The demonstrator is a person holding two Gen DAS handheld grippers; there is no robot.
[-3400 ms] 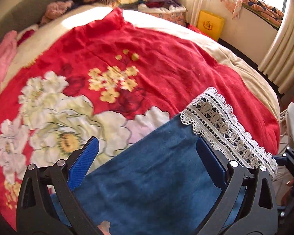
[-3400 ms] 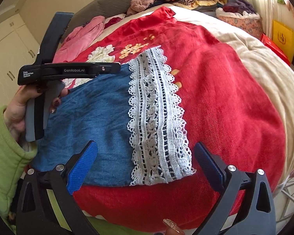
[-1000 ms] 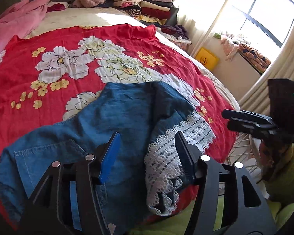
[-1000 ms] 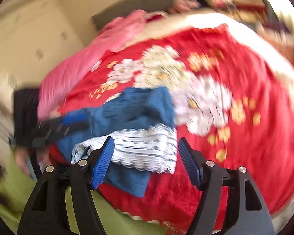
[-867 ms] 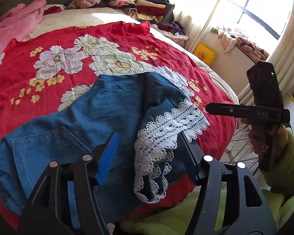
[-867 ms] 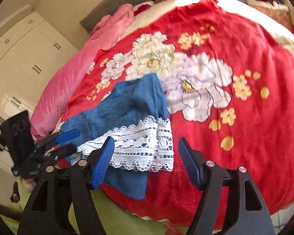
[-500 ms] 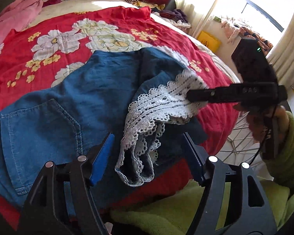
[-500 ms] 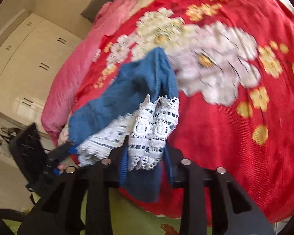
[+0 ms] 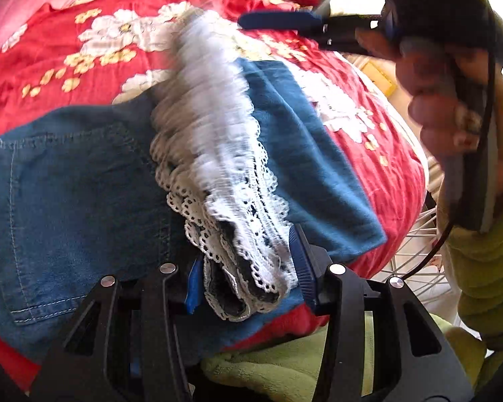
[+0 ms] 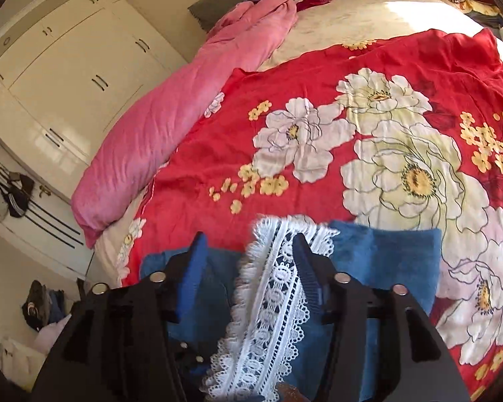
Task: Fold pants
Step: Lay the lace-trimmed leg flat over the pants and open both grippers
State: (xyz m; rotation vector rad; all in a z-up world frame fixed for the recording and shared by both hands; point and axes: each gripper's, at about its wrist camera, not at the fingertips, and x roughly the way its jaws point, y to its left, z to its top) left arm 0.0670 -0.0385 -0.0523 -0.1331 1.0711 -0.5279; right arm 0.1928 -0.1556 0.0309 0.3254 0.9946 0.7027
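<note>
Left wrist view: left gripper (image 9: 244, 278) had its blue pads closed in on the bunched white lace hem (image 9: 238, 244) of the denim pants (image 9: 70, 194), lace and dark fabric pinched between the fingers. Clamped on the pants. Denim spread out to the left of the gripper, back pocket stitching visible there. A folded-over blue leg panel lay ahead and to the right. The lace band ran forward from the fingertips, motion-blurred further out. All of it sat on the red floral bedspread (image 9: 84, 67). Upper right of the frame: right gripper (image 9: 275, 20), held by a hand (image 9: 452, 107) in a green sleeve (image 9: 486, 268), raised above the far end of the lace. Its blue pad was visible, but jaw state unclear from here.

Right wrist view: right gripper (image 10: 248, 251) pointed down at the pants (image 10: 385, 254). Lace hem (image 10: 271, 301) ran lengthwise between the two fingers, against the right pad, with a gap to the left pad. Fingers stood apart, not pinching. Blue denim lay under and right of the fingers. Red bedspread (image 10: 218, 134) extended ahead, pink quilt (image 10: 171, 114) forward-left, white wardrobe (image 10: 67, 67) beyond that.
</note>
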